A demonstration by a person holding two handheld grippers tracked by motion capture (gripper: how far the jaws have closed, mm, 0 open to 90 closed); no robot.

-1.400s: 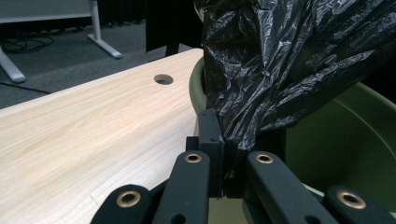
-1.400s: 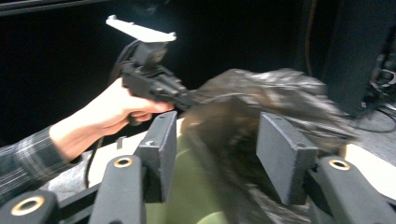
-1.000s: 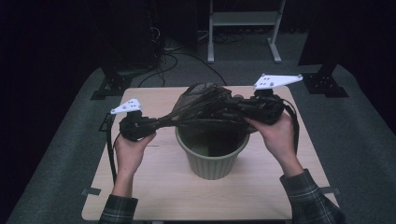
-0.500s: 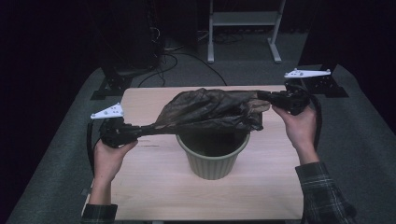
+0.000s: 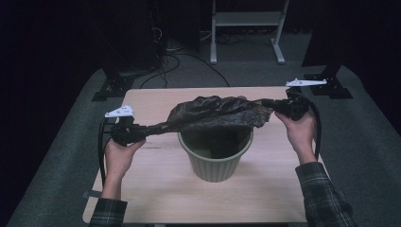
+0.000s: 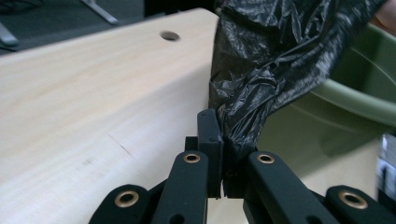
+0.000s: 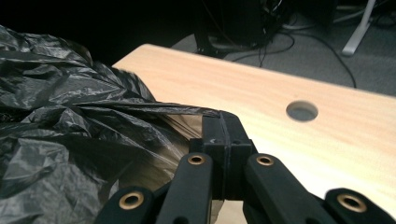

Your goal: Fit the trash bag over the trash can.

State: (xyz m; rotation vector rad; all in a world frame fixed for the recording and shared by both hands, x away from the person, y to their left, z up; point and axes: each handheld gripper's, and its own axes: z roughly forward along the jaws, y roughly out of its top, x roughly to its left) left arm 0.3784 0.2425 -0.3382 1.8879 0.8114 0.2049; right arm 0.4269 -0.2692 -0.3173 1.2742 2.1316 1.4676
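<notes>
A crumpled black plastic bag (image 5: 215, 113) is stretched sideways above a green bucket (image 5: 216, 156) on the wooden table (image 5: 156, 189). My left gripper (image 5: 142, 128) is shut on the bag's left end; its jaws pinch the twisted black film (image 6: 243, 116) with the bucket's green rim (image 6: 355, 100) beside it. My right gripper (image 5: 274, 106) is shut on the bag's right edge at the table's right side. In the right gripper view, its jaws clamp a thin fold of the bag (image 7: 70, 130). The bag hangs just over the bucket's mouth.
The table has a round hole (image 7: 301, 111) in its top near the right gripper. Behind the table stand a white metal frame (image 5: 246, 28), dark stands and cables on grey carpet. Bare tabletop lies in front of the bucket.
Both hands have moved apart, the left toward the table's left, the right out to its right edge and lower. The bag has been pulled from a bunched mass into a flatter sheet.
</notes>
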